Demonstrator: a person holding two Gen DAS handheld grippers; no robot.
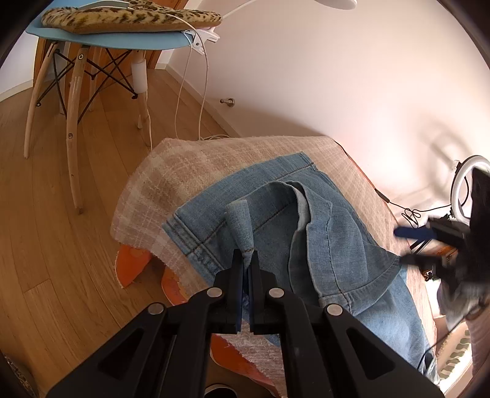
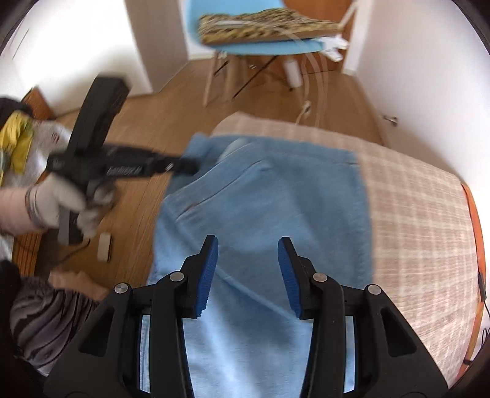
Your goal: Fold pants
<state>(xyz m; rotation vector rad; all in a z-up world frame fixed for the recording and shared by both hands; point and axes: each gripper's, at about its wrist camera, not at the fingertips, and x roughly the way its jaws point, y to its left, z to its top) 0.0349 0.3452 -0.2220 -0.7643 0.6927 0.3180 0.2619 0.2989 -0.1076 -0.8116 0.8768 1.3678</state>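
Light blue denim pants [image 1: 306, 232] lie on a table covered with a beige checked cloth [image 1: 190, 171]. One leg is doubled back over the other, its hem near the right. My left gripper [image 1: 246, 260] is shut on a pinched edge of the pants, held just above the cloth. My right gripper [image 2: 248, 269] is open and empty above the pants [image 2: 275, 199]. It also shows at the right of the left wrist view [image 1: 410, 245], blurred, its lower finger at the folded hem. The left gripper [image 2: 186, 163] shows in the right wrist view at the pants' far left edge.
A blue chair [image 1: 116, 39] with a leopard-print cushion [image 1: 131, 18] stands on the wooden floor beyond the table. A white cable [image 1: 203, 91] hangs from it. A ring light [image 1: 468, 183] stands at the right by the wall. An orange table edge [image 1: 134, 263] shows under the cloth.
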